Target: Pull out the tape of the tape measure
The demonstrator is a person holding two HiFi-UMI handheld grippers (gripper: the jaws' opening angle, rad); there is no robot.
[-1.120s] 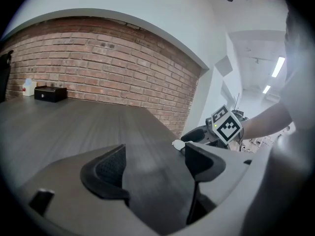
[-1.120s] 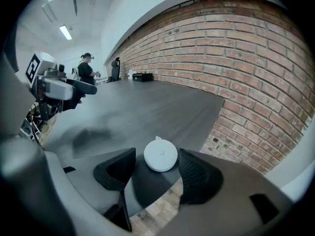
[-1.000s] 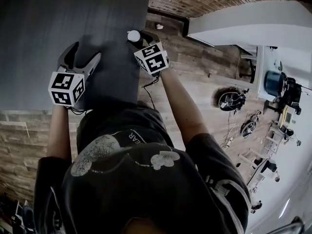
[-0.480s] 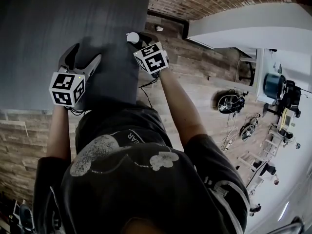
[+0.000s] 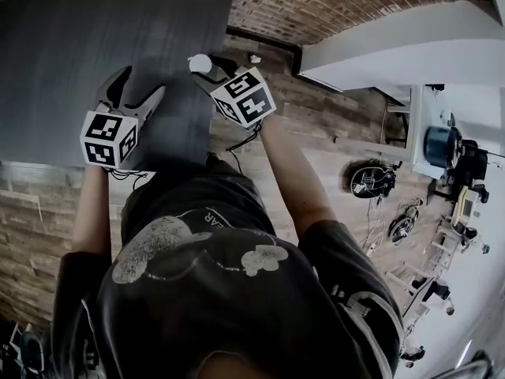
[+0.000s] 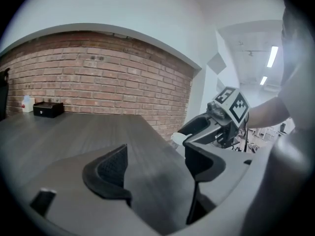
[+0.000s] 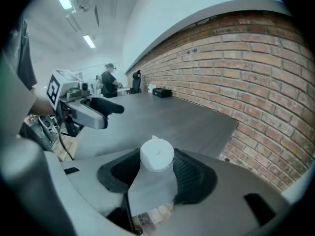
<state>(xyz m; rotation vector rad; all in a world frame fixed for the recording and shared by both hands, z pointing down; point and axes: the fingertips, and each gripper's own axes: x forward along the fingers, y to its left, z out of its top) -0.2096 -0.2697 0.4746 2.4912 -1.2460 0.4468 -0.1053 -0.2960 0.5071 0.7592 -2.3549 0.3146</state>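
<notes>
While I watch through the right gripper view, the tape measure (image 7: 156, 154) shows as a small white round case with a smooth flat face and a little tab (image 7: 153, 138) sticking out at its far rim. It sits between the two dark ribbed pads of the right hand-held gripper (image 7: 156, 171). Its jaws have just been closing in, and they now pinch the case from both sides.

From the head view I see the tape measure (image 5: 199, 62) at the tip of the right hand-held gripper (image 5: 207, 68), over the dark grey wood-grain surface (image 5: 79, 46) and close to its right edge.

My left hand-held gripper (image 6: 157, 166) has its jaws spread wide, and between them I see only the surface. In the head view it (image 5: 134, 93) is beside the right one, near the front edge of the surface.

For containers, I make out a small black box (image 6: 48, 109) at the far end of the surface by the brick wall (image 6: 98, 77), with a small white container (image 6: 28, 103) just beside it. I cannot tell what either one holds.
</notes>
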